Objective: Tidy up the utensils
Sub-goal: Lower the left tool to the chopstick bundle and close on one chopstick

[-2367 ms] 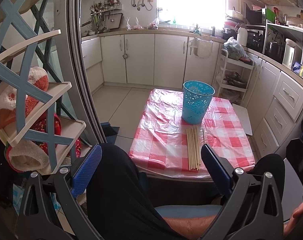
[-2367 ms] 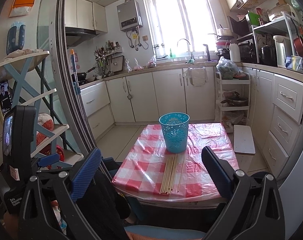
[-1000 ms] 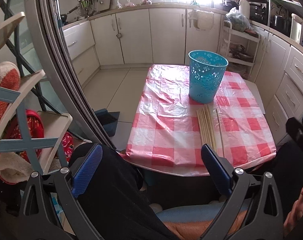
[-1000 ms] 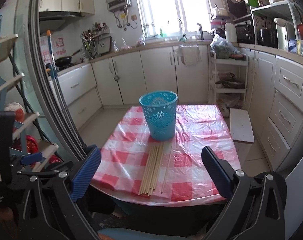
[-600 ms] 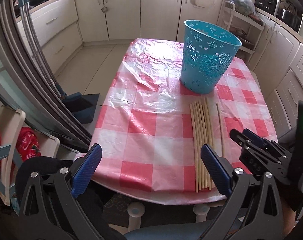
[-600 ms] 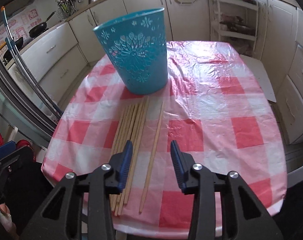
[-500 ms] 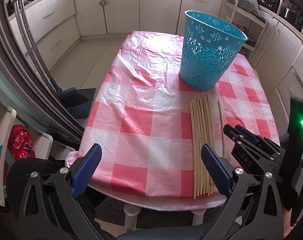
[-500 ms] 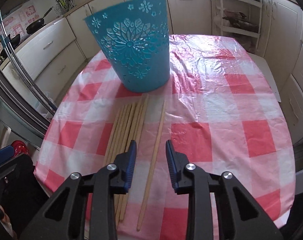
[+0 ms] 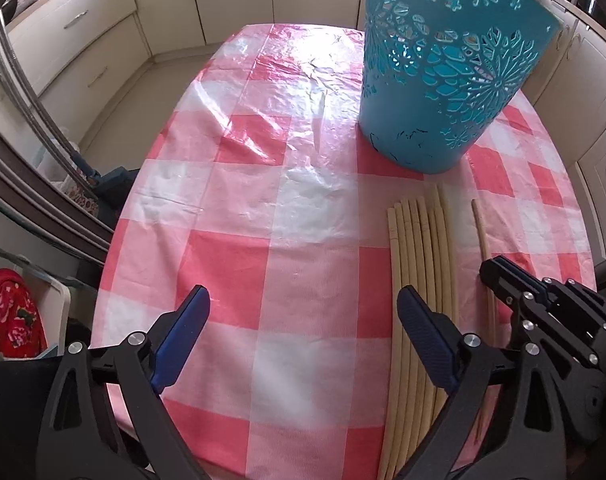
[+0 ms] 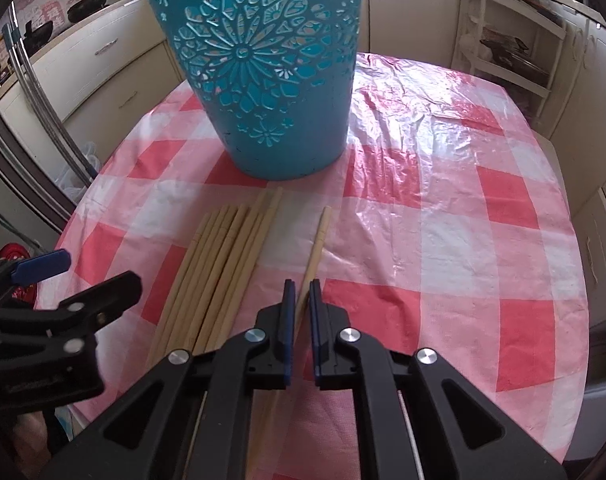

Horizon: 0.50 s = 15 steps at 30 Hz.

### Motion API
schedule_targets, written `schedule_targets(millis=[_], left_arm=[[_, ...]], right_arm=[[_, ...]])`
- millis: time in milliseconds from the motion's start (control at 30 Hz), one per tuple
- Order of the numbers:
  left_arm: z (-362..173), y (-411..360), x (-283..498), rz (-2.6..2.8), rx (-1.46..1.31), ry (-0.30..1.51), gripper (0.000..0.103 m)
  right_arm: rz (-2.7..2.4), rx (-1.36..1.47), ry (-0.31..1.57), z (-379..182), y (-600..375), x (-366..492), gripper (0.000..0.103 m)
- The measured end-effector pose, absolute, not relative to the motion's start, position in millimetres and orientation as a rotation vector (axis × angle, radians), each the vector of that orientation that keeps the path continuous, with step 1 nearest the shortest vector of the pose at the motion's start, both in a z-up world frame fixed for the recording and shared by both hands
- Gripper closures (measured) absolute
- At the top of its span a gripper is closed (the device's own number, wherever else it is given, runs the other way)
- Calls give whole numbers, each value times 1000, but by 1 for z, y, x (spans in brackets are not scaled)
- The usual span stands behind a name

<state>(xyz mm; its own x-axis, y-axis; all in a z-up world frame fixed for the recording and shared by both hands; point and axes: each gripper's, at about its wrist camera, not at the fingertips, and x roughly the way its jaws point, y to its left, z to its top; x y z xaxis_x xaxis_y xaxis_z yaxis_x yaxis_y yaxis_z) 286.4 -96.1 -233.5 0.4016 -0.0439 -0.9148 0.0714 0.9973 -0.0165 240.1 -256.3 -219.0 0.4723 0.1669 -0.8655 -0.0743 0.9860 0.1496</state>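
Note:
A bundle of several wooden chopsticks (image 9: 423, 260) (image 10: 223, 256) lies on the red-and-white checked tablecloth (image 9: 263, 160), in front of a tall blue cut-out basket (image 9: 443, 72) (image 10: 263, 80). A single chopstick (image 10: 319, 240) (image 9: 481, 224) lies apart to the bundle's right. My right gripper (image 10: 302, 296) (image 9: 499, 272) is shut on this single chopstick near its middle, low over the cloth. My left gripper (image 9: 303, 308) (image 10: 75, 280) hangs over the cloth left of the bundle; its jaws are wide and closing, with only cloth between them.
Cream kitchen cabinets (image 9: 103, 40) surround the table. A metal door frame (image 9: 23, 120) runs down the left, with a red padded item (image 9: 7, 316) below it. A white shelf rack (image 10: 515, 52) stands at the back right. The table's near edge lies just under both grippers.
Both grippers came down and forward over the table. The right gripper's jaws went from wide open to shut around the single chopstick. The left gripper's jaws stayed wide.

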Motion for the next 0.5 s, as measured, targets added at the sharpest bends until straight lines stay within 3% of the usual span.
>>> schedule_targets(millis=[500], left_arm=[[-244,-114,306,-63,42,1177,21]], right_arm=[[198,192,1047,-220,-282,237,95]])
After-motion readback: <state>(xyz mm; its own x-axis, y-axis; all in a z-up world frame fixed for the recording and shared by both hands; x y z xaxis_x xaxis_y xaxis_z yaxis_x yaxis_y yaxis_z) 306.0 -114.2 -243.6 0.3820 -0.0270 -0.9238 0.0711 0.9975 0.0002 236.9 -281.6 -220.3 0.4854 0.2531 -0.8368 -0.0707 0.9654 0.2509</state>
